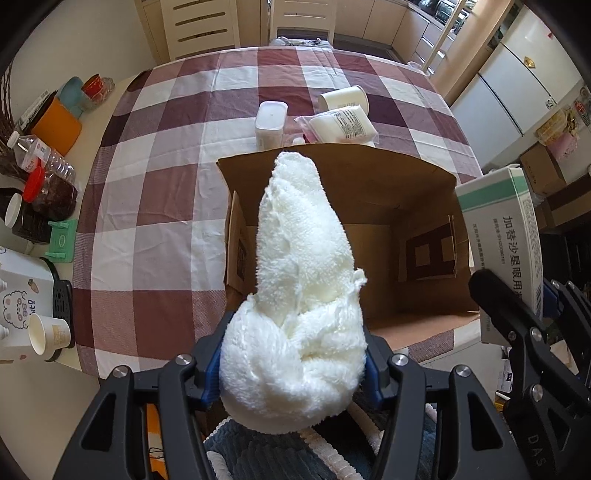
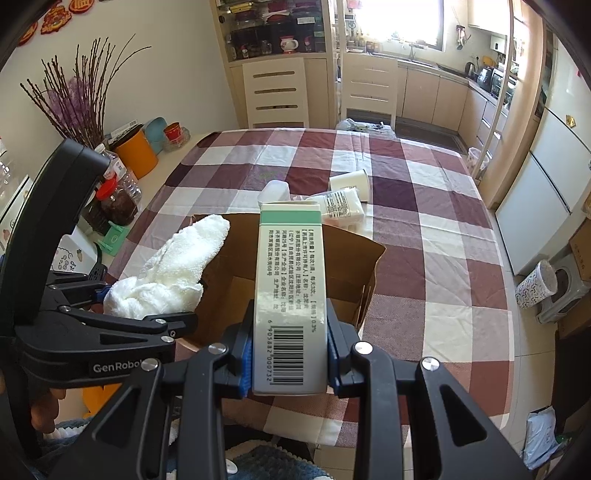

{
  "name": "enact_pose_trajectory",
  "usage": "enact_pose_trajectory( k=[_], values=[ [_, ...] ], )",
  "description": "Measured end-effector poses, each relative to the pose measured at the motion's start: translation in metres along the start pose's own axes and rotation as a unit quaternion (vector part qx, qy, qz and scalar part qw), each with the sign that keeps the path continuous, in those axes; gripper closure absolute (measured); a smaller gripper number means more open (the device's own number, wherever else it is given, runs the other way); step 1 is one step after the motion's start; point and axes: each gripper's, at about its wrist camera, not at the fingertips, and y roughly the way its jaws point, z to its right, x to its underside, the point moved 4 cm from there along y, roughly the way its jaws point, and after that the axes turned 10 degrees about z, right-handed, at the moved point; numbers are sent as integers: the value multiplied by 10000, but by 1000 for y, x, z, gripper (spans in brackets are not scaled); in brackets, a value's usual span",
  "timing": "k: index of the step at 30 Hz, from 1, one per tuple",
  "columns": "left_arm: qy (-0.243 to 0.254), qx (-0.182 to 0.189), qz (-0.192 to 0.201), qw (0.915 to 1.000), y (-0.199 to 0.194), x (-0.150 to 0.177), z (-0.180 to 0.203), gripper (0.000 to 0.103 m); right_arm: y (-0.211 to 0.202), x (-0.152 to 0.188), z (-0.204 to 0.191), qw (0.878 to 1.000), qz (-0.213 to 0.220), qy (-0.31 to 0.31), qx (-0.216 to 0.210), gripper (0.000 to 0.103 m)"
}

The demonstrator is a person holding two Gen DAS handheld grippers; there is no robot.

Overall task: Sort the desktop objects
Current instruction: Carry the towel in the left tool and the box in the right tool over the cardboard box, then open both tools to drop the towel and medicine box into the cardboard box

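The left tool (image 1: 291, 363) pinches a fluffy white towel (image 1: 295, 295), which hangs over the near edge of an open cardboard box (image 1: 369, 206). Just beside it, the right tool (image 2: 290, 360) clamps a green-and-white medicine carton (image 2: 290, 280) held upright above the same box. The box sits on the bench's checkered tablecloth (image 1: 166, 177). Beyond it stand a lidded plastic container (image 1: 270, 123), a sealed white packet (image 1: 343, 123) and a tipped paper cup (image 1: 345, 98).

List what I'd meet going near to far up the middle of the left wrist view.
Left gripper → fluffy white towel → open brown cardboard box → lidded clear plastic container → cream slatted chair.
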Motion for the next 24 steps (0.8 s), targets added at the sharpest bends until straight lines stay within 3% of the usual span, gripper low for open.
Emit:
enact_pose_trajectory(
  k=[24],
  values=[
    [190, -34, 25, 9998, 6, -12, 3, 42, 14, -4, 1, 9998, -138, -40, -108, 72]
  ],
)
